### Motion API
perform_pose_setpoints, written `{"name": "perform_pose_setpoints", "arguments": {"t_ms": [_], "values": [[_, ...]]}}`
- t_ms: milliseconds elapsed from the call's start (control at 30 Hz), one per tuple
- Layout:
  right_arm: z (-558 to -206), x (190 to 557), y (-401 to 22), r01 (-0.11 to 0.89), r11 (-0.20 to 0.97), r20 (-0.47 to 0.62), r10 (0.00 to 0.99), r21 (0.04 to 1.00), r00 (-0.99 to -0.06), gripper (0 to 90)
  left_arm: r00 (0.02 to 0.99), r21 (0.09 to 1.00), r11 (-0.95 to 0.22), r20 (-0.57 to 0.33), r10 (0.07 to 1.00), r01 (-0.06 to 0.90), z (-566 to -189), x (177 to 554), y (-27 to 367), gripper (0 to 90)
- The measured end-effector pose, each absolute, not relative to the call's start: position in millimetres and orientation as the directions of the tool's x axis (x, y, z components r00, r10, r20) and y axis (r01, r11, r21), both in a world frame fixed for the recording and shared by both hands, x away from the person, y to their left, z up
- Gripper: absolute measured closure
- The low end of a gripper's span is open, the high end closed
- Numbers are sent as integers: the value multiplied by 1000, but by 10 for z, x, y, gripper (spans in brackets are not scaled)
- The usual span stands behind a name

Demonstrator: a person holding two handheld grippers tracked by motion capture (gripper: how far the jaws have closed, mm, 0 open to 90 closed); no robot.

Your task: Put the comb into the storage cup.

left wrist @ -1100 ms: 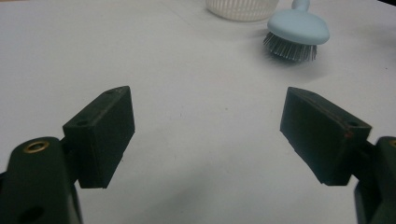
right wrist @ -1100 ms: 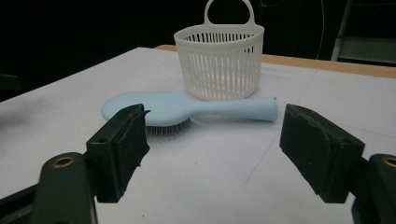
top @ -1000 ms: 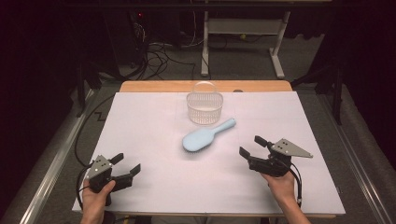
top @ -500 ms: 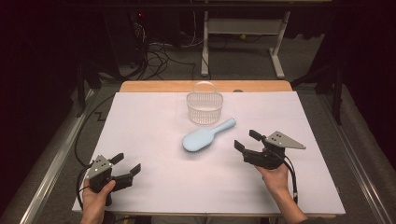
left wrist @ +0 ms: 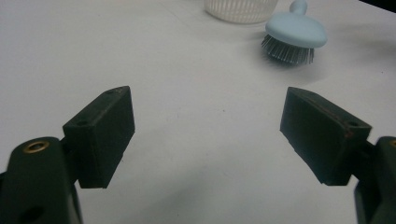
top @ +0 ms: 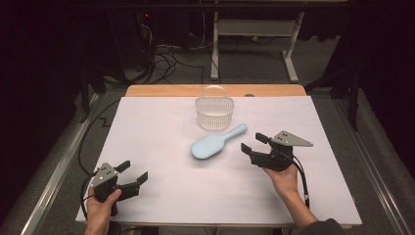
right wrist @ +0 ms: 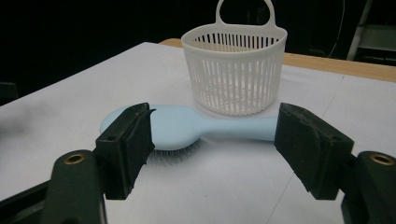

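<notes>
The light blue brush [top: 215, 144] lies bristles down on the white table [top: 147, 147], near the middle. Its handle points toward the white basket [top: 214, 113], and the tip lies just beside the basket's bottom. My right gripper [top: 254, 144] is close to the brush, on the handle side, and points at it. Its jaws are apart and have just been closing a little. Nothing is between them yet, and they do not touch the brush. In the right gripper view the brush [right wrist: 187, 126] lies across in front of the jaws, with the basket [right wrist: 236, 74] right behind it. My left gripper [top: 133, 174] is well apart from the brush, near my edge of the table. Its jaws are spread wide and hold nothing. I can't see any words or labels on the brush or the basket.
</notes>
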State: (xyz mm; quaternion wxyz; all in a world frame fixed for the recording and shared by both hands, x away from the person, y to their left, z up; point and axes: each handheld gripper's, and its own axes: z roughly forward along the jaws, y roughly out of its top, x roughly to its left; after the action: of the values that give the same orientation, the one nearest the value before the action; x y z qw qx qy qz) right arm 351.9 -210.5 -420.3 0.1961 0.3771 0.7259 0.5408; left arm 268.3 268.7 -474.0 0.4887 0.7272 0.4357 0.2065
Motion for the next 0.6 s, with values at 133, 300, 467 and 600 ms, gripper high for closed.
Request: {"name": "perform_pose_setpoints", "arguments": {"t_ms": [133, 300, 467, 600], "values": [[-4174, 3561, -2077, 343, 153, 116, 753, 927, -647, 286, 539, 890, -143, -129, 832, 433, -4740, 2681, 2687, 188], [-4105, 3669, -2041, 386, 203, 117, 740, 900, -663, 286, 543, 890, -146, -127, 830, 431, -4733, 2671, 2686, 188], [-4087, 3734, -1995, 402, 219, 117, 739, 889, -663, 281, 543, 891, -146, -126, 830, 430, -4732, 2672, 2684, 188], [-4073, 3823, -1945, 407, 241, 98, 748, 881, -656, 280, 546, 891, -149, -124, 829, 428, -4731, 2672, 2684, 188]]}}
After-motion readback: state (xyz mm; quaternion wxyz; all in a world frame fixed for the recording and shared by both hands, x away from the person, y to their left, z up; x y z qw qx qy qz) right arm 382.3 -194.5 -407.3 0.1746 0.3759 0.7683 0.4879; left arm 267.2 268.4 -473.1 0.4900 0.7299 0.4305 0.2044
